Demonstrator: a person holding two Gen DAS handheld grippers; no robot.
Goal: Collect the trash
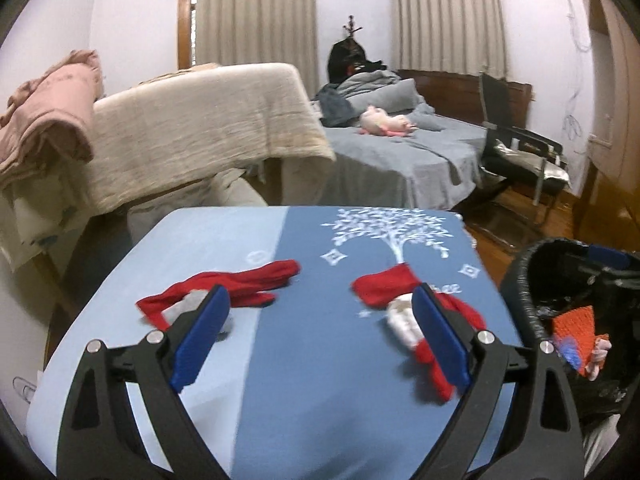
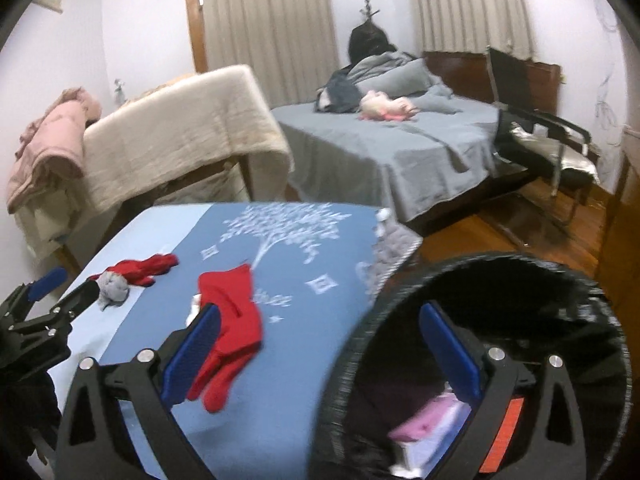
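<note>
A table with a blue cloth (image 1: 320,400) (image 2: 280,380) carries two red gloves. The left red glove (image 1: 240,284) (image 2: 148,266) lies against a grey wad (image 1: 188,308) (image 2: 114,286). A white scrap (image 1: 404,324) lies by the right red glove (image 1: 384,288) (image 2: 232,320). My left gripper (image 1: 320,320) (image 2: 66,290) hovers open above the cloth, with nothing between its fingers. Over the near rim of the black-lined bin (image 1: 516,280) (image 2: 400,280) my right gripper (image 2: 320,344) stands open and empty, one finger over the table, the other over the bin. Pink trash (image 2: 424,424) and orange trash (image 1: 576,324) lie inside.
A bed with grey sheets (image 1: 400,152) (image 2: 380,148) stands behind the table. A cream blanket (image 1: 200,128) (image 2: 180,128) drapes furniture at the back left. A black chair (image 1: 516,148) (image 2: 548,136) stands on the wooden floor at the right.
</note>
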